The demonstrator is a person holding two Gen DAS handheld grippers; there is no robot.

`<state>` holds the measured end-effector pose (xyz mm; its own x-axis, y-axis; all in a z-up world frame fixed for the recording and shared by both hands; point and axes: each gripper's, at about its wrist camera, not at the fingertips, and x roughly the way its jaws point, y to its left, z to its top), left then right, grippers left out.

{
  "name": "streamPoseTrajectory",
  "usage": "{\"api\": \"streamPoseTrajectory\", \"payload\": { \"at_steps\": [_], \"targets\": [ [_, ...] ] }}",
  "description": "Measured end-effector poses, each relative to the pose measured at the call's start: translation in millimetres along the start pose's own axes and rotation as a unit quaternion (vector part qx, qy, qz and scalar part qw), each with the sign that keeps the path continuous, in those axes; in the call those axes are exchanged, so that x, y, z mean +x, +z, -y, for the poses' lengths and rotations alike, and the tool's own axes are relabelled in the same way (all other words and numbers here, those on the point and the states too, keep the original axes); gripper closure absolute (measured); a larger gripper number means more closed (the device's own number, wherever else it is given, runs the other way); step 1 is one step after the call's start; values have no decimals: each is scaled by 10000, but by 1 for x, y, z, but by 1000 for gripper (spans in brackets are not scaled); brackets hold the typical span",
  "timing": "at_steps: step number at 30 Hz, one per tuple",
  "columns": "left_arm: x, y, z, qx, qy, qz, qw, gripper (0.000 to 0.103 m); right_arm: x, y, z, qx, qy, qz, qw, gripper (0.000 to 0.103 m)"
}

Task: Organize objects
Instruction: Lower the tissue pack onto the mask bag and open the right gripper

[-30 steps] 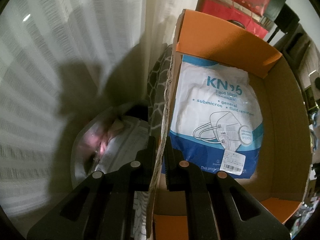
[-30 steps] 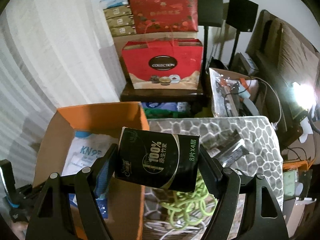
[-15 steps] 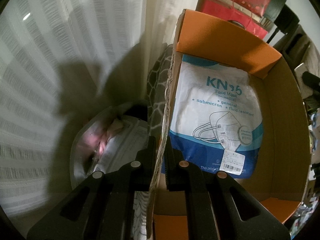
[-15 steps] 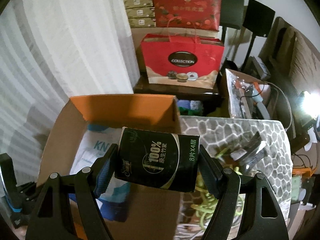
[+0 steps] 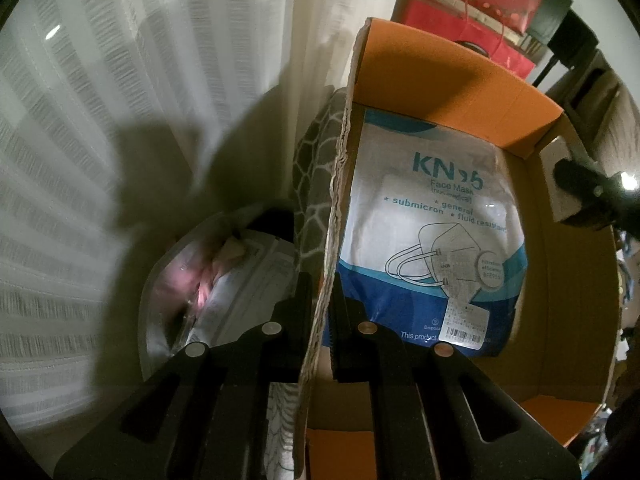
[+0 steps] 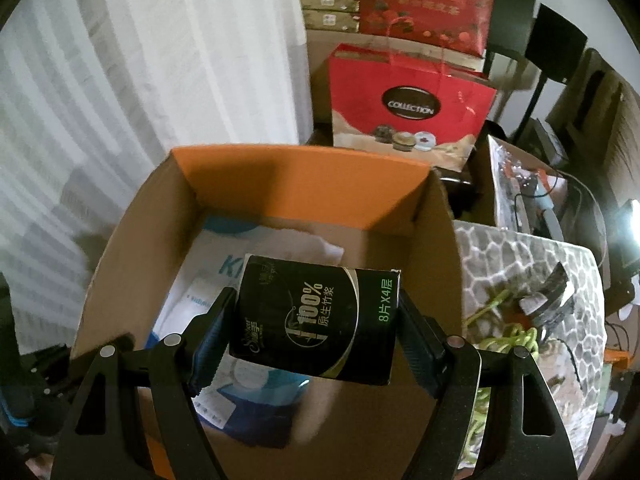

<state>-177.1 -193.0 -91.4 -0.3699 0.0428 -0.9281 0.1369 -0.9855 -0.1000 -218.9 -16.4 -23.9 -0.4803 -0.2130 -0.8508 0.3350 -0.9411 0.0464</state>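
Note:
An open cardboard box with orange flaps stands on a patterned surface. A white and blue KN95 mask pack lies flat on its floor, and part of the mask pack shows in the right wrist view too. My left gripper is shut on the box's left wall, one finger outside and one inside. My right gripper is shut on a black tissue pack and holds it over the box's opening. The right gripper shows at the box's right edge in the left wrist view.
White curtains hang behind and to the left. Red gift bags and stacked cartons stand beyond the box. On the patterned cloth to the right lie a green cord and a dark item. A shiny bag lies left of the box.
My right gripper has carried the tissue pack leftward and down, from over the cloth's edge to above the box's inside. It has come into the left wrist view. The left gripper has not moved.

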Motion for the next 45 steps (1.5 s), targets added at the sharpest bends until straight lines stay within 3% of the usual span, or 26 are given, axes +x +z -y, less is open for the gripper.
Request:
{"api": "streamPoseTrajectory", "payload": {
  "at_steps": [20, 32, 37, 45],
  "targets": [
    [1, 0, -1, -20, -22, -3, 10000, 96, 33, -15, -22, -81, 185, -437, 9988, 22],
    [1, -1, 0, -47, -23, -27, 10000, 96, 11, -10, -15, -114, 175, -141, 9997, 14],
    [1, 0, -3, -66, -39, -43, 10000, 96, -7, -7, -10, -146, 130, 115, 9997, 2],
    [2, 0, -3, -51, -23, -48, 10000, 96, -31, -2, 5, -93, -35, 398, 9992, 1]
  ]
}}
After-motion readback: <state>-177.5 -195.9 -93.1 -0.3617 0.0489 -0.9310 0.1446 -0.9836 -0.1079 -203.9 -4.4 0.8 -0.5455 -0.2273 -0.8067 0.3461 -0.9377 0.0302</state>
